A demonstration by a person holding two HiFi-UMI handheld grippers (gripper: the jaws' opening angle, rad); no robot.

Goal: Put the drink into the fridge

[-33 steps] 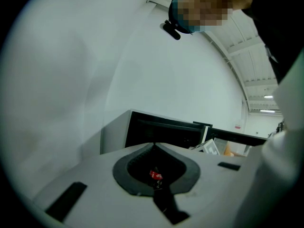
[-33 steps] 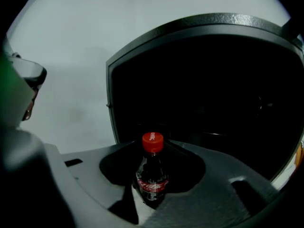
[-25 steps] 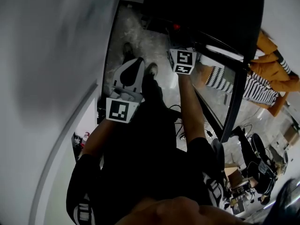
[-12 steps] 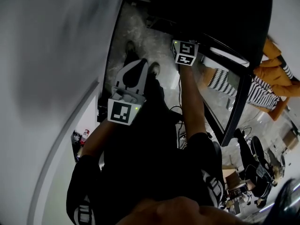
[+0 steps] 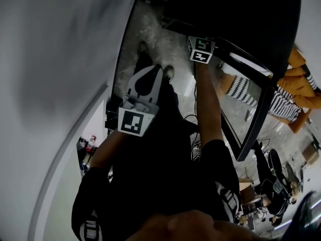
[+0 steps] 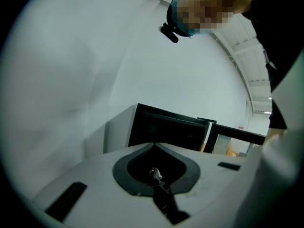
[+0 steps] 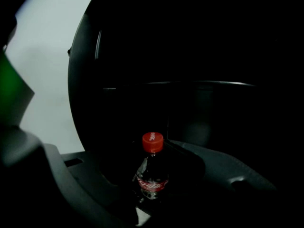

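Right gripper (image 5: 201, 49) advanced, bottle (image 7: 152, 172) between jaws

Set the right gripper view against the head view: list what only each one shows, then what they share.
Only the right gripper view: the red-capped bottle, held between the jaws of the right hand-held gripper. Only the head view: the left hand-held gripper, the person's arms and the fridge's glass door. Both: the dark fridge ahead and the white wall beside it.
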